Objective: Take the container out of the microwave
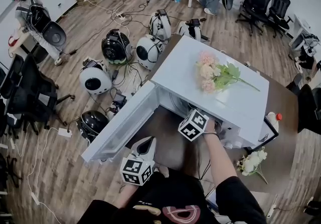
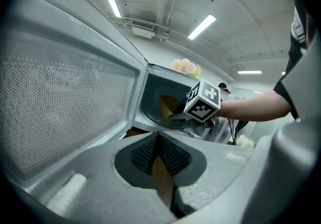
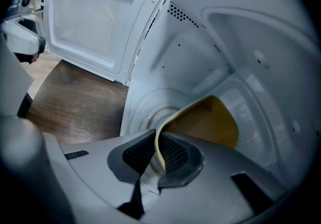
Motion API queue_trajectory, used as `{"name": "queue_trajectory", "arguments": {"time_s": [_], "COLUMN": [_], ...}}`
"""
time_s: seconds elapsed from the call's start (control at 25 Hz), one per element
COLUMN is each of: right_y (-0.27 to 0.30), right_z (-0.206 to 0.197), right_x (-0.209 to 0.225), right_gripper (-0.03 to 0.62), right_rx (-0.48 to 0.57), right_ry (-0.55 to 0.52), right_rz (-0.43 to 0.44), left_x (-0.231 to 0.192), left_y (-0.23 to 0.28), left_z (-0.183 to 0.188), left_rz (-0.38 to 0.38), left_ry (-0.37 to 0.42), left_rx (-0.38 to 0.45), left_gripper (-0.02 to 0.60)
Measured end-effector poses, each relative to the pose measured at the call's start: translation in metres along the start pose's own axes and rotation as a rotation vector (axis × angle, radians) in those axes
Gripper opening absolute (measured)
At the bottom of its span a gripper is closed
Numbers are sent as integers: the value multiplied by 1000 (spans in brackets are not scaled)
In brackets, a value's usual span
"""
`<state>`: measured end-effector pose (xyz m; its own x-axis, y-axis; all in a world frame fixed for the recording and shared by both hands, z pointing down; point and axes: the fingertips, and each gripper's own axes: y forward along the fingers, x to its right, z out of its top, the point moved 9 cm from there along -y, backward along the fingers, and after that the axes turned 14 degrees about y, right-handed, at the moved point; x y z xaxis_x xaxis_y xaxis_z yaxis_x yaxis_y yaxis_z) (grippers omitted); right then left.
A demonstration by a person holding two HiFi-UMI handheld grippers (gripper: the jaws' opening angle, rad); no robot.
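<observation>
Item: yellow container (image 3: 210, 122), sitting inside the open microwave (image 1: 175, 62). Right gripper (image 3: 157, 147) is reaching in, jaws pinching the near rim, the container's body lying beyond the tips. Left gripper (image 2: 158, 142) is hovering outside by the door (image 1: 120, 125), jaws together, empty.

We wear a black short-sleeved shirt (image 1: 173, 190) with a red-and-cream print (image 1: 175, 214). Our left gripper (image 2: 158, 140) and right gripper (image 3: 157, 153) are pale grey, each carrying 1 black-and-white marker cube (image 1: 193, 125).
</observation>
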<state>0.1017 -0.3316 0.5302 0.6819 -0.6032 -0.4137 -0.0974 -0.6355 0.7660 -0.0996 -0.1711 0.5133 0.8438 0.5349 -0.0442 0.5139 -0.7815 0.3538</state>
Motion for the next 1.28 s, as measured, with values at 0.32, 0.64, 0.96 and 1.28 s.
{"name": "queue_trajectory", "arguments": {"time_s": [0.32,0.64,0.96,1.28], "right_y": [-10,-23,-32,-37], "right_z": [8,13,17,16], "right_x": [-8,-13,-20,-23], "right_gripper": [34,34,34,34], "right_rx": [12,9,9,-2], "right_ry": [7,13,17,51], "right_rz": [14,36,36,46], "left_x": [7,9,9,10], "left_y": [2,3,1,-1], "left_z": [-3,0,0,0], "left_rz": [-25,-52,-63,-82], "left_ry": [1,5,7,6], "left_rx": [-3,15,32,45], "left_gripper": [9,9,9,9]}}
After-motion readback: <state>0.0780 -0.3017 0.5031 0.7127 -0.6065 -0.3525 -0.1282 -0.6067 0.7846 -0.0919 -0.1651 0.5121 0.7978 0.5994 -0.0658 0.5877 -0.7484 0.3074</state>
